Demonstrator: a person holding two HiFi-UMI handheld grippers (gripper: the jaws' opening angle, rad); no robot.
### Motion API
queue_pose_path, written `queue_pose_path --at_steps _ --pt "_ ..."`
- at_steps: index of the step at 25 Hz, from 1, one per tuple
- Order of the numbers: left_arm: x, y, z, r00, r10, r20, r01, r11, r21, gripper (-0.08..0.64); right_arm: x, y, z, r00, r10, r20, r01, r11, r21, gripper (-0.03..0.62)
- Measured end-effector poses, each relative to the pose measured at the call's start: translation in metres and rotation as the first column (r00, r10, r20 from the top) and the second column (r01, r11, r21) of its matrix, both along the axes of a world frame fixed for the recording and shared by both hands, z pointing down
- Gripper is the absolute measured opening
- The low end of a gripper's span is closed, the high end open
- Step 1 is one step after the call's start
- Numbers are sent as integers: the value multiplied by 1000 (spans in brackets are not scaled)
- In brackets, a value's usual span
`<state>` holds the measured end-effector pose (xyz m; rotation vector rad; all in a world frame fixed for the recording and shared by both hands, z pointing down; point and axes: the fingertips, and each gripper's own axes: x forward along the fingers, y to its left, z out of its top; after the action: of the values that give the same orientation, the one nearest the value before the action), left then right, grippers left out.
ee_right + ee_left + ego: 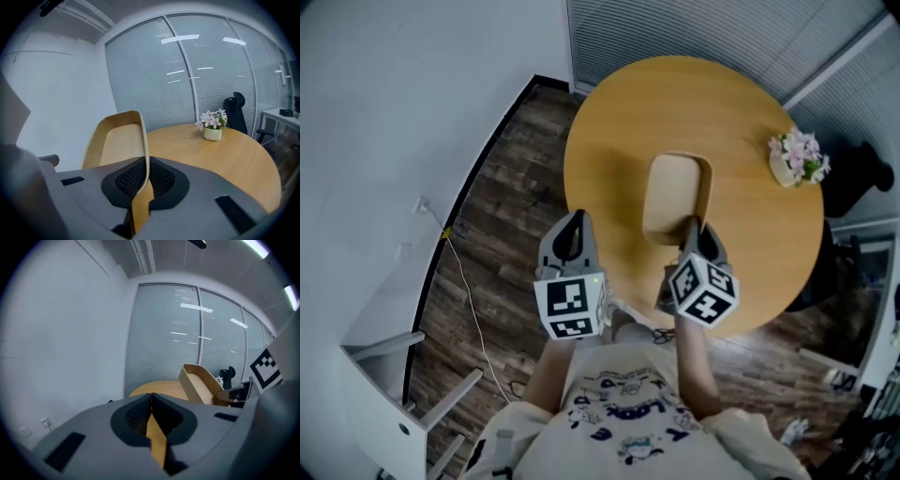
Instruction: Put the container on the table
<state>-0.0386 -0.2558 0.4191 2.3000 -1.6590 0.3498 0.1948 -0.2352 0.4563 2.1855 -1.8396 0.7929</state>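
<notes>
Placement stage, single-handed carry. At left, my left gripper [573, 223] hangs by the near-left edge of the round wooden table [675, 98], its jaws pressed together on nothing. I judge it parked there to stay out of the load's way.

At centre, the oblong wooden container [675, 195] is over the middle of the tabletop, open side up. Its far end is tipped upward, and as far as I can tell its base is not yet flat on the wood.

Just right of centre, my right gripper [143, 164] is clamped on the container's thin near-end wall, one jaw inside the rim and one outside. A pinch on the edge is the only hold so wide a shell offers, and gripping one end would explain the tilt.

At far right, a small pot of pink flowers [797, 159] stands near the table's rim, well apart from the container, so I judge the middle suitable for setting down.
</notes>
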Motion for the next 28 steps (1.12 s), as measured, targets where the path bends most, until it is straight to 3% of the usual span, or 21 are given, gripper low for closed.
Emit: queue_pose_path --at_steps 12,28 --pt "27 -35 46 1000 10 15 -8 994 -110 3 23 -33 47 1000 -8 11 9 994 -107 14" --pt "48 -49 109 999 34 39 -23 967 -253 4 36 -47 116 1000 -10 22 16 967 -256 14"
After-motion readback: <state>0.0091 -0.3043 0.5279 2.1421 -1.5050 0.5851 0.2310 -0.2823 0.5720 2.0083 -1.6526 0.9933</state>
